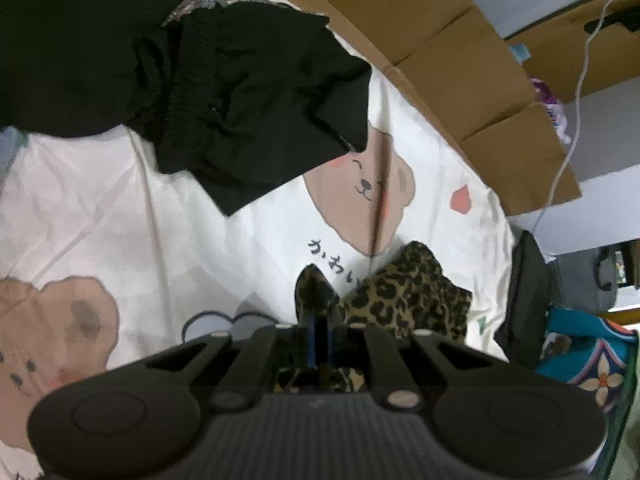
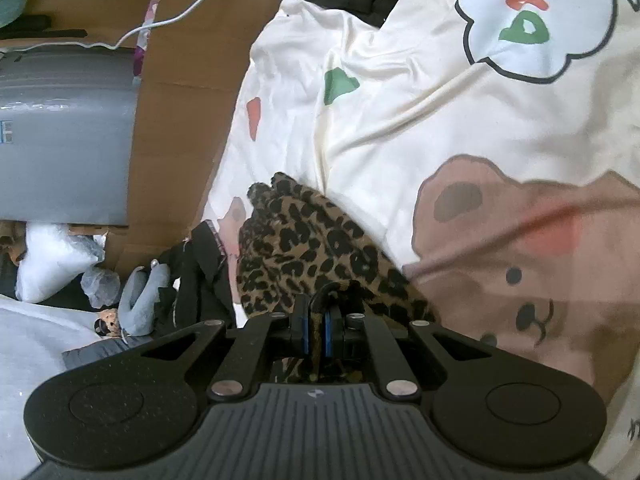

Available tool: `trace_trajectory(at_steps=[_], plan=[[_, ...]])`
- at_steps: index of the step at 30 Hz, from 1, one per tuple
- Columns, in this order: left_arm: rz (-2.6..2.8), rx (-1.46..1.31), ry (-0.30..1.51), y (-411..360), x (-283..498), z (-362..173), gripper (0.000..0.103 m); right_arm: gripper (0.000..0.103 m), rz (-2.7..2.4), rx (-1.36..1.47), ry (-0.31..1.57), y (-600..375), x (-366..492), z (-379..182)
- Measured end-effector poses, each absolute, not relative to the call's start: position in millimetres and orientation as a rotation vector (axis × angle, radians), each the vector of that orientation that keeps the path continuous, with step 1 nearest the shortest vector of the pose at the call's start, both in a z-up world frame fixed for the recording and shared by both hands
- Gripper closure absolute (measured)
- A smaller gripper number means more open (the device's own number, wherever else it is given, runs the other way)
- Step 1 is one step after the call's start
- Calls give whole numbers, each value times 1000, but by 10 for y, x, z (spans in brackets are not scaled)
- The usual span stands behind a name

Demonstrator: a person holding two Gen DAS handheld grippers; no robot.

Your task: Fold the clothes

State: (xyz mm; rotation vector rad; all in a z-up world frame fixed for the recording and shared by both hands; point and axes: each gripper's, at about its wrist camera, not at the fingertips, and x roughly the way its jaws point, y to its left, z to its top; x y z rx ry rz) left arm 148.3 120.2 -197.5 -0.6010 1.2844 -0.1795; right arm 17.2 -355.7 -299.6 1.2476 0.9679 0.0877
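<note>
Two hand-held grippers, left (image 1: 319, 334), right (image 2: 316, 334), pinching leopard-print garment (image 2: 316, 248)

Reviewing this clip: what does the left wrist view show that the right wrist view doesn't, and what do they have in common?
Only the left wrist view shows the crumpled black garment lying on the sheet ahead, and a teal patterned cloth off the bed's edge. Only the right wrist view shows the grey case and white plastic bags beside the bed. Both show the bear-print sheet, the cardboard, and the leopard-print garment, pinched by the left gripper and the right gripper alike.
</note>
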Motion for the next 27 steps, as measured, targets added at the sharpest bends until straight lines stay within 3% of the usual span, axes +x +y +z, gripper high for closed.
trace_trajectory(at_steps=[11,14,15,16,23,27], plan=[[-133,-569,1334,1028,1824,-2391,97,93,100,1225,1026,-3559,497,-3268],[-146,-566,1361,1001,1894,-2492,95,72,126,1235,1051,-3537,530,-3299],[-153,-570,1374,999,1910,-2519,95,59,134,1241,1057,-3534,540,-3301],[-160,-576,1390,1003,1923,-2544,91,52,141,1248,1062,-3530,551,-3302],[-227,-537,1440,961,1910,-2598,73,41,234,1243,1106,-3422,621,-3291],[-246,-518,1460,935,1876,-2628,73,41,224,1256,1095,-3395,612,-3307]])
